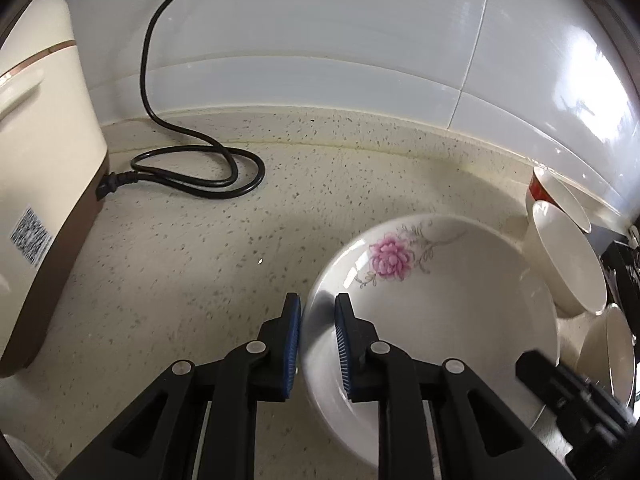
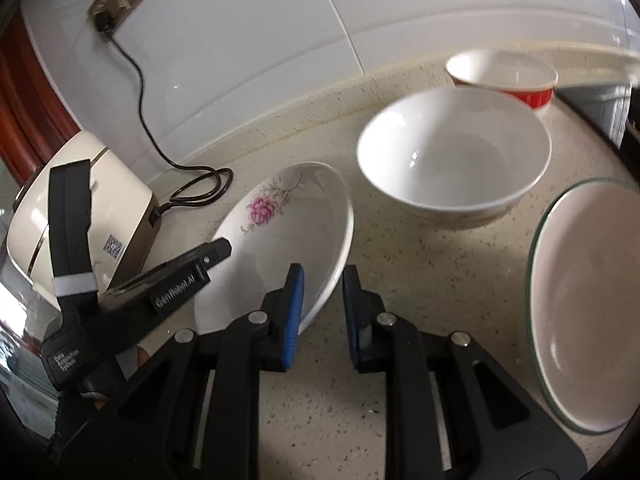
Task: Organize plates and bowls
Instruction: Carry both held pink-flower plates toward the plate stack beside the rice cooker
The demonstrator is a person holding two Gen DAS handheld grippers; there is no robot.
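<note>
A white deep plate with a pink flower (image 1: 440,300) (image 2: 280,232) is held tilted over the speckled counter by both grippers. My left gripper (image 1: 318,298) is shut on its left rim, one blue pad outside the wall and one inside. In the right wrist view the left gripper (image 2: 218,250) shows as a black arm at the plate's left edge. My right gripper (image 2: 323,270) is shut on the opposite rim, and the left wrist view shows the right gripper (image 1: 532,364) at the lower right. A plain white bowl (image 2: 452,160) and a red-banded bowl (image 2: 500,72) stand behind the plate.
A cream rice cooker (image 1: 40,160) (image 2: 80,200) stands on the left, its black cord (image 1: 200,168) looped on the counter and running up the tiled wall. A wide shallow dish with a greenish rim (image 2: 580,300) sits at the right. A dark appliance edge (image 2: 600,100) lies at the far right.
</note>
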